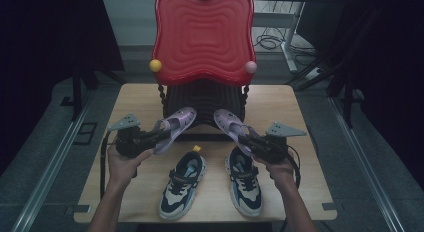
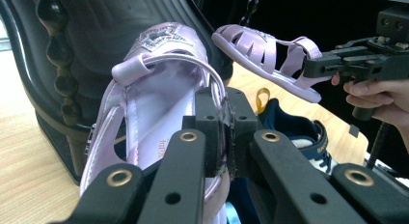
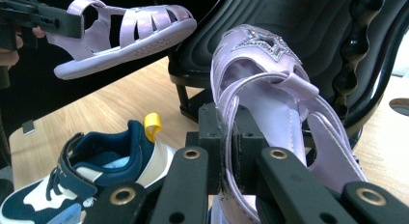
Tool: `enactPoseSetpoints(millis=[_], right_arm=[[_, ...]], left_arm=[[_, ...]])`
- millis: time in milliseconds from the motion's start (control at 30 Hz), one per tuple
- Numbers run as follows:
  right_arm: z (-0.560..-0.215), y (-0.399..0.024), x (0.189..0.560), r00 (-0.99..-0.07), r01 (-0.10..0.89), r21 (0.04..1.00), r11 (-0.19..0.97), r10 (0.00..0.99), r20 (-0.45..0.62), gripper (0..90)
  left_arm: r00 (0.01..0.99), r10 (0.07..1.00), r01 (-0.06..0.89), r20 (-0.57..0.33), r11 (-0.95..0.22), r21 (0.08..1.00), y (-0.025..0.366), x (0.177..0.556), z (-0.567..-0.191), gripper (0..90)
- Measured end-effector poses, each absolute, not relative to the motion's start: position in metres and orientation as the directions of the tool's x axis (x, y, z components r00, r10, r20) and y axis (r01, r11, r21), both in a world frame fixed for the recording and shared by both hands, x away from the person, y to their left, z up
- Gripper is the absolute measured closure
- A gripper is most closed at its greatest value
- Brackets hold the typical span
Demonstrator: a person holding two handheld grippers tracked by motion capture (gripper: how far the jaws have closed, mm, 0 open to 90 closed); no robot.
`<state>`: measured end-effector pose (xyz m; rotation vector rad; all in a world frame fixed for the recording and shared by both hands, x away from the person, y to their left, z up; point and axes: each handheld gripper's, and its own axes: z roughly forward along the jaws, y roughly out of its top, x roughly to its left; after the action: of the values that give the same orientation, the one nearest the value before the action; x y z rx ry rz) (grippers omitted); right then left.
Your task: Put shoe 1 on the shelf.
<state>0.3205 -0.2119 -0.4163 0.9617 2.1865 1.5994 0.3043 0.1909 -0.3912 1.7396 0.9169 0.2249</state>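
a: where are the two sandals?

b: in the high view both sit just above the middle of the frame, off the table point(image 1: 300, 142). the left gripper point(image 1: 150, 138) has its jaws pinched tight on the heel strap of the left sandal point(image 1: 175, 124), toe aimed up and right toward the black base point(image 1: 202, 104). the right gripper point(image 1: 252, 142) is clamped the same way on the right sandal point(image 1: 231, 128), toe up and left.

a: do the sandals touch?

b: no, their toes are near each other but apart, both just in front of the base under the red panel point(image 1: 204, 37).

a: and the gripper views?

b: in the left gripper view the strap sits between the narrow pads at centre, with the sandal running to the upper left. in the right gripper view the pads squeeze a strap at lower centre, with the starred toe at upper right.

a: anything below?

b: two sneakers on the table at lower centre, left sneaker point(image 1: 182, 187) and right sneaker point(image 1: 246, 184), side by side, under the sandals.
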Motion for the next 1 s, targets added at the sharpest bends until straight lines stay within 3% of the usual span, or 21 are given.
enactPoseSetpoints(millis=[1000], right_arm=[[-0.407,-0.186,0.347,-0.723,0.348,0.927,0.143,0.670,0.168,84.9]], left_arm=[[0.674,0.686,0.451,-0.275,-0.088,0.888,0.167,0.340,-0.393,86.6]])
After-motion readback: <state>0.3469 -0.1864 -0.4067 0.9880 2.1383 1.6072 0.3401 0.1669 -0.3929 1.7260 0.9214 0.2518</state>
